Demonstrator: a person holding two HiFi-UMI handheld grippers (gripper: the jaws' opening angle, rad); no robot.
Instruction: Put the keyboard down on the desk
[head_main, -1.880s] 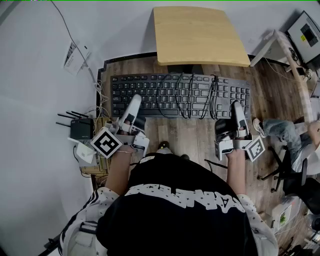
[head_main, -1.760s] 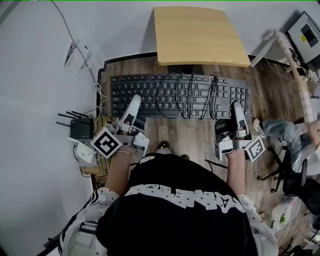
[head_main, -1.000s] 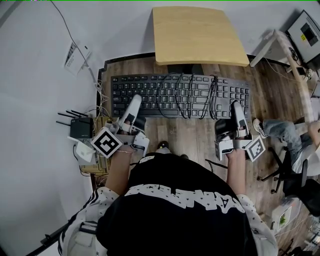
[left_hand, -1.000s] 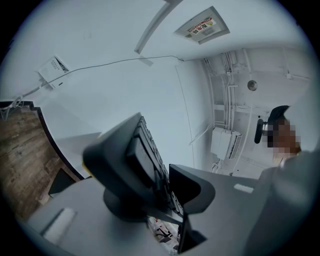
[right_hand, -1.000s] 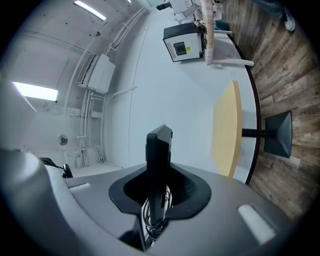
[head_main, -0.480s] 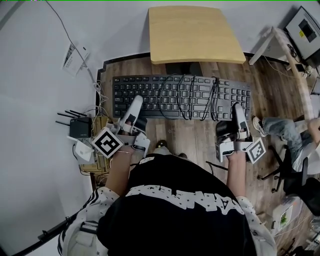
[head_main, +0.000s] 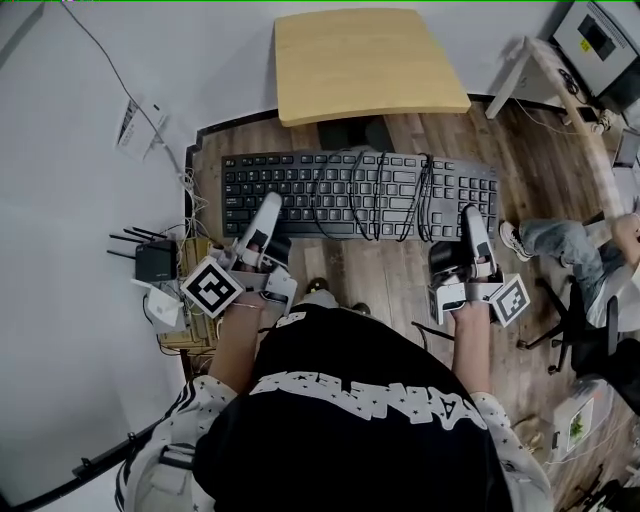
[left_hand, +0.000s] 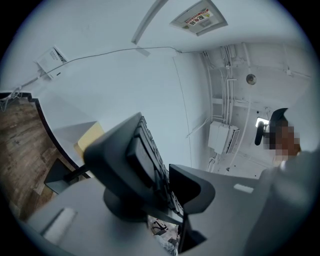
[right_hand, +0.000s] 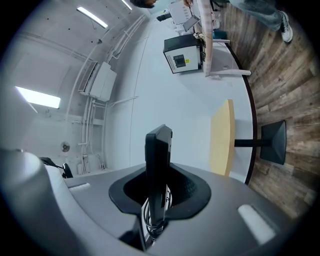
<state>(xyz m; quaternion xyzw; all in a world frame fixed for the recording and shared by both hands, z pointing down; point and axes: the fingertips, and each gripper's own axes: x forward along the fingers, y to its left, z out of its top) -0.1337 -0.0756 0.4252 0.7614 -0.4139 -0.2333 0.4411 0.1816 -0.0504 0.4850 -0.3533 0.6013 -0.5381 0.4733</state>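
**Item 1. Keyboard**: black, full-size, keys up. You hold it off the wood floor in front of your chest, with its long side running across you. Both your grippers hold its near edge. It is not on the desk; in the head view its far edge lies just short of the desk's near edge.

**Item 2. Cable**: black, looped several times round the keyboard's middle, and again beside the number pad.

**Item 3. Left gripper**: pinches the near edge toward the keyboard's left end. In the left gripper view the rows of keys run away between the two dark pads, which press on the keyboard. Its marker cube sits at your wrist.

**Item 4. Right gripper**: clamps the near edge at the right end, below the number pad. The right gripper view shows the keyboard edge-on and upright between the pads, with a coil of cable tucked beneath.

**Item 5. Desk**: light wood top on a single dark post with a flat dark foot. It stands beyond the keyboard.

**Item 6. Router**: black, with antennas, low at your left by the white wall.

**Item 7. Seated person's leg**: in jeans and a shoe, on the floor at your right, well apart from the keyboard.
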